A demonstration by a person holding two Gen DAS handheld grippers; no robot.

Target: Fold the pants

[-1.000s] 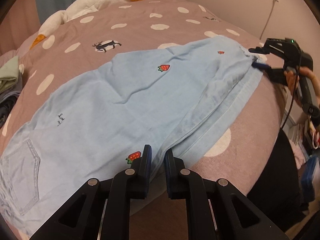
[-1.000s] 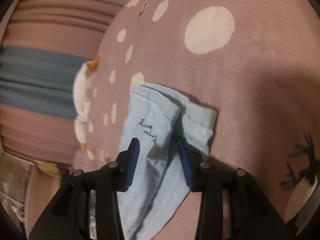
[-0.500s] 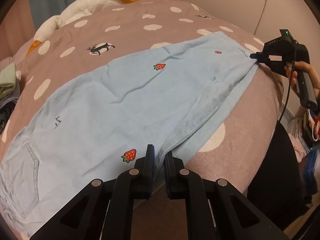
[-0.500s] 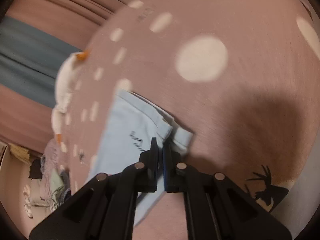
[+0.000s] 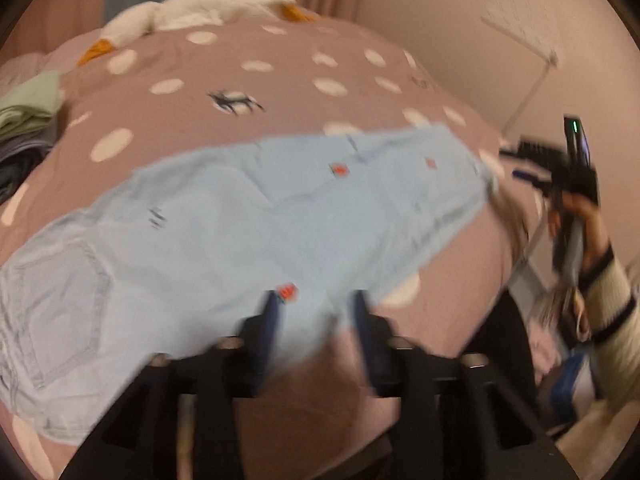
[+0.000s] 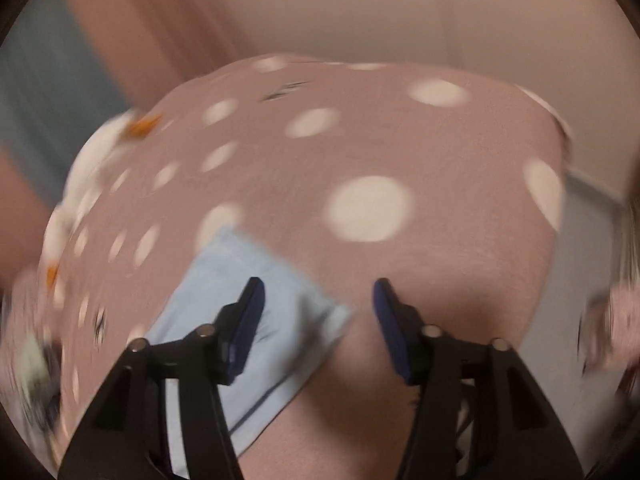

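Light blue pants (image 5: 248, 232) with small strawberry patches lie folded lengthwise across the pink dotted bed cover (image 5: 280, 76). My left gripper (image 5: 316, 320) hovers over their near edge. Its jaws are opening; the cloth lies under the gap, and the pads (image 5: 270, 320) do not press on it. In the right wrist view the pants' hem (image 6: 276, 304) lies flat on the cover. My right gripper (image 6: 318, 286) is above the hem's corner with its jaws opening and nothing pinched. The right gripper (image 5: 524, 164) also shows just past the hem in the left wrist view. Both views are blurred.
A white plush with orange parts (image 5: 200, 12) lies at the bed's far end. Folded clothes (image 5: 28, 108) are stacked at the left. A person's striped sleeve (image 5: 612, 320) is at the right, by the wall. The bed's edge drops off just below my left gripper.
Both grippers were shut on the pants' edges half a second ago; now both stand open and have lifted off. The pants stay flat on the bed.
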